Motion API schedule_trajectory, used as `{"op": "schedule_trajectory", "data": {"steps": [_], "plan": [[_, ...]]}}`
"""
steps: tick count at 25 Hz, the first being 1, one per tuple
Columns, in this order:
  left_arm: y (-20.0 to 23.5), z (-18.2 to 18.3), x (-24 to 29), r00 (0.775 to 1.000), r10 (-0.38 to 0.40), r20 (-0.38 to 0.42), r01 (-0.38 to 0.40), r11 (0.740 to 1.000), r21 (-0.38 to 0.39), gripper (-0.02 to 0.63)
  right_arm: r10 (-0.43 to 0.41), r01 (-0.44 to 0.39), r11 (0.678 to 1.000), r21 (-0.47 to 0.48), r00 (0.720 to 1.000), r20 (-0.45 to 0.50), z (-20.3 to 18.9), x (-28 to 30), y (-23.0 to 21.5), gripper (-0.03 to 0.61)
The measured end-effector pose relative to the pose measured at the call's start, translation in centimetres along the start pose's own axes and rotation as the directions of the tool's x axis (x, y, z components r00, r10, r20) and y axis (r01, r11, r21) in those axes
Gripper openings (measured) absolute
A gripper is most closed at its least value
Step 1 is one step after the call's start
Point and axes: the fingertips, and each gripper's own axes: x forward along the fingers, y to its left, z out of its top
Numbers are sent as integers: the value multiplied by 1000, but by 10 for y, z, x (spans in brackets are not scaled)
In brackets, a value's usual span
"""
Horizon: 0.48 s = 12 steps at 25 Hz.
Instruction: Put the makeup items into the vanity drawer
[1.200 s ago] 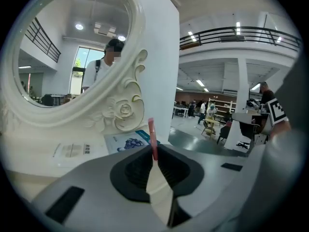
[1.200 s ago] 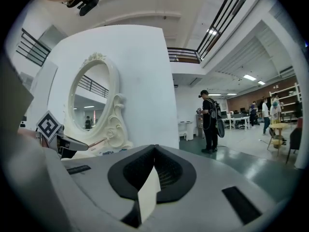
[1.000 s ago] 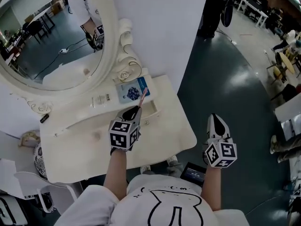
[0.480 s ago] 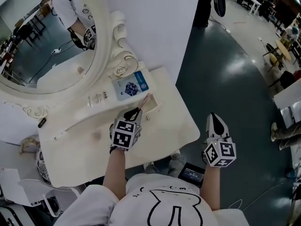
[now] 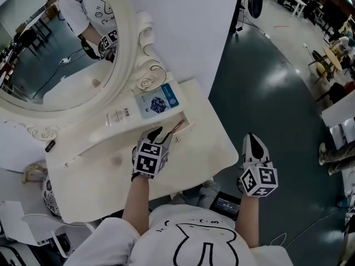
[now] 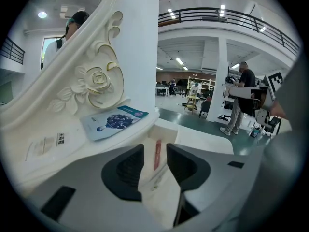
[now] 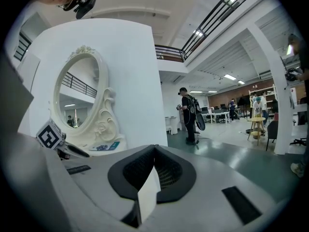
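A thin red makeup stick (image 5: 178,127) (image 6: 157,154) lies inside the small open drawer (image 5: 188,127) (image 6: 166,129) of the white vanity (image 5: 111,170). My left gripper (image 5: 161,135) (image 6: 155,151) hovers just short of the drawer, pointing at it. Its jaws are opening and the pads are clear of the stick, which shows in the gap beyond them. A blue face-mask packet (image 5: 159,101) (image 6: 115,122) and a small white packet (image 5: 117,116) (image 6: 46,144) rest on the shelf under the mirror. My right gripper (image 5: 254,141) (image 7: 154,151) hangs shut and empty over the floor, right of the vanity.
An oval carved mirror (image 5: 61,54) stands behind the shelf. A small dark item (image 5: 50,145) lies at the vanity's left end. A dark device (image 5: 227,204) sits below the table edge near my body. People and desks stand far off on the grey floor (image 5: 277,93).
The stick was held upright over the drawer in my left gripper. Now it lies in the drawer, the jaws have parted and the gripper has drawn back a little. The right gripper stayed put.
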Motion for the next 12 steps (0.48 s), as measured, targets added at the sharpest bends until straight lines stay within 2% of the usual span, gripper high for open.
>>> {"op": "schedule_trajectory", "data": {"steps": [7,12], "plan": [[9,6,-24,996,7,84,-5,1000,-28,176,-1,1,1000,13,1000,-1,-1,-7,16,9],[21,2,-46,991,54,119,-49,998,-41,176,45,-45,999,0,999,3,4,-2,34,9]]}}
